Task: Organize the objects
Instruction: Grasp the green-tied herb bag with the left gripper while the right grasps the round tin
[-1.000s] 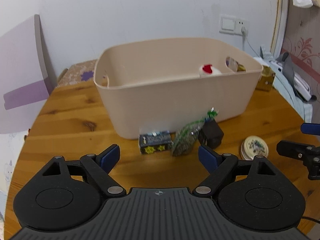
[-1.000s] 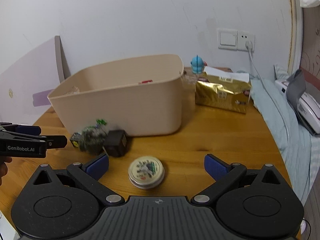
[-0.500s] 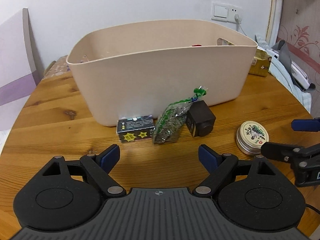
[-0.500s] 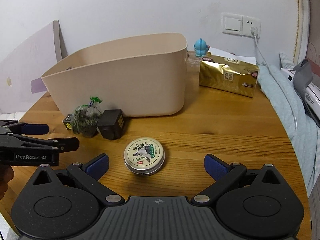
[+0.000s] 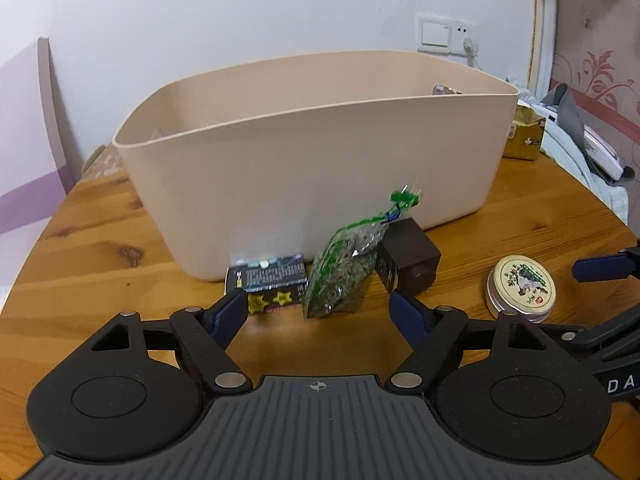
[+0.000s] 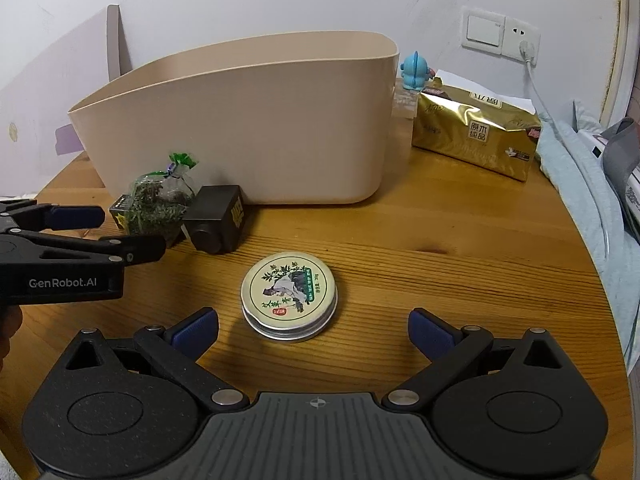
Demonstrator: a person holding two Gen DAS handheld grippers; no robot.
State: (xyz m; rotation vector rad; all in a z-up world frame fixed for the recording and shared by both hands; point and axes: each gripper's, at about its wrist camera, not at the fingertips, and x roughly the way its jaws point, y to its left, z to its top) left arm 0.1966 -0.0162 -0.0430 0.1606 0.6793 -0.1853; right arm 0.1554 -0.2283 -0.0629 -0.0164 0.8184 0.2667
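Wooden table [image 6: 460,264] bears bin [image 6: 256,136], tin [image 6: 289,294], tissues [image 6: 476,136]

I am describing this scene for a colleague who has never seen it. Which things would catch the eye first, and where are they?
The large beige bin dominates the middle of the wooden table. Against its front wall sit a bag of dried herbs, a small dark box and a starred packet. A round printed tin lies alone before the open right gripper.

Beige bin [image 5: 320,152], gold packet [image 6: 476,136], star-patterned black box [image 5: 272,286].
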